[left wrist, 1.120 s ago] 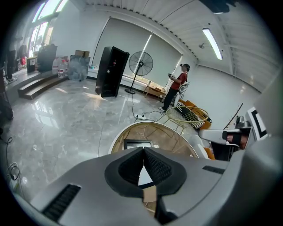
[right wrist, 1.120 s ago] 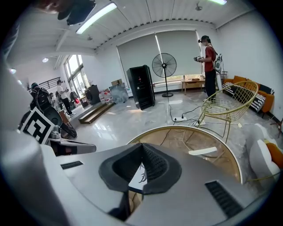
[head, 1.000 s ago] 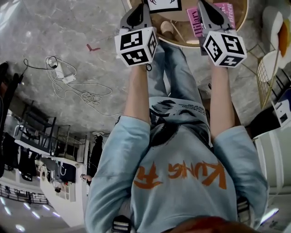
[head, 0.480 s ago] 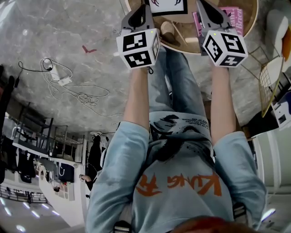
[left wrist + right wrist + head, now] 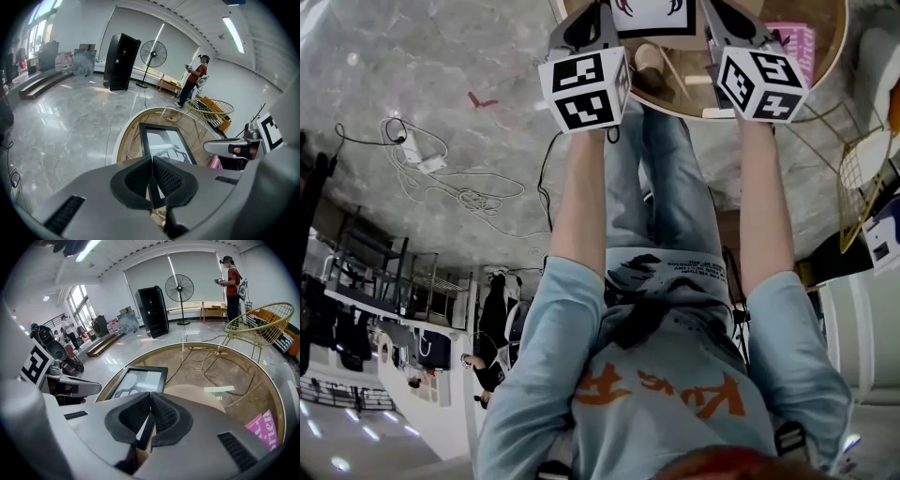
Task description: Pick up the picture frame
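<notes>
Both grippers closed over a framed picture on a round glass bench

The left gripper point(image 5: 152, 159) and right gripper point(image 5: 150, 394) each have their 2 ribbed black jaws pressed tip to tip, with nothing held. Just beyond them is the picture frame point(image 5: 164, 140), a flat rectangle with a thin black border and a pale print. It lies face up on the glossy, gold-rimmed round bench point(image 5: 119, 143). A pink magazine point(image 5: 262, 430) lies on the bench to the frame's right. Far off, a tall black cabinet point(image 5: 121, 61) and a round pedestal fan point(image 5: 153, 53) stand on the polished stone floor point(image 5: 61, 126).
</notes>
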Demonstrator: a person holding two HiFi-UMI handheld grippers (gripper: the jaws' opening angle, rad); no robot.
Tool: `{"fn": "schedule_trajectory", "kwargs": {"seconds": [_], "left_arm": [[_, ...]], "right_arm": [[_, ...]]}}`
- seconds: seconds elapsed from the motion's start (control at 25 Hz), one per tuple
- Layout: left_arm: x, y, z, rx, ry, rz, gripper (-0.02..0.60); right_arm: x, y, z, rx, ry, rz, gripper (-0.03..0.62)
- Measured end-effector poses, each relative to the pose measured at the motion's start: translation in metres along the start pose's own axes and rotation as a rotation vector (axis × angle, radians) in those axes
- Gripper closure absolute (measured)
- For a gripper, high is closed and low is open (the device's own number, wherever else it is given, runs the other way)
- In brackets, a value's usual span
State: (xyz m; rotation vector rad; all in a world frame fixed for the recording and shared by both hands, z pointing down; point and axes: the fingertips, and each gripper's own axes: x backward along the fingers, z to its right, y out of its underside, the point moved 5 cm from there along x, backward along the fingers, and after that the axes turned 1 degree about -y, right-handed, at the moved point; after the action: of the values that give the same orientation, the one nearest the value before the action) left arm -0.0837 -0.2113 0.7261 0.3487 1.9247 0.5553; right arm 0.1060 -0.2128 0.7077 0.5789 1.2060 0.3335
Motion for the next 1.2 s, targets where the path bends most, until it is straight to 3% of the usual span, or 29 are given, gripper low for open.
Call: {"fn": "schedule_trajectory", "kwargs": {"seconds": [0.08,0.16,0.28,0.32,0.68,1.2], "left_arm": [[-0.005,0.0,0.002,-0.005,0.009,-0.014,0.56],[-0.011,0.0,0.001,-0.012,0.017,-0.031,0.555],[-0.019,0.001,-0.002,-0.004,0.012,-0.054,0.448],[-0.022,0.002,-0.002,0.001,0.012,-0.06,0.442],[-0.038,-0.001,-0.005,0.026,0.029,-0.079,0.442],[-0.054,-0.005,-0.01,0.046,0.015,-0.093,0.46]], "right_arm": [[-0.005,0.001,0.002,-0.002,-0.005,-0.014,0.57],[-0.011,0.002,0.003,-0.02,-0.014,-0.034,0.505],[-0.021,0.004,0.005,-0.035,-0.02,-0.062,0.499],[-0.024,0.004,0.006,-0.035,-0.02,-0.069,0.499],[-0.046,0.003,0.016,-0.1,0.01,-0.131,0.467],[-0.063,0.003,0.015,-0.121,0.021,-0.188,0.477]]}}
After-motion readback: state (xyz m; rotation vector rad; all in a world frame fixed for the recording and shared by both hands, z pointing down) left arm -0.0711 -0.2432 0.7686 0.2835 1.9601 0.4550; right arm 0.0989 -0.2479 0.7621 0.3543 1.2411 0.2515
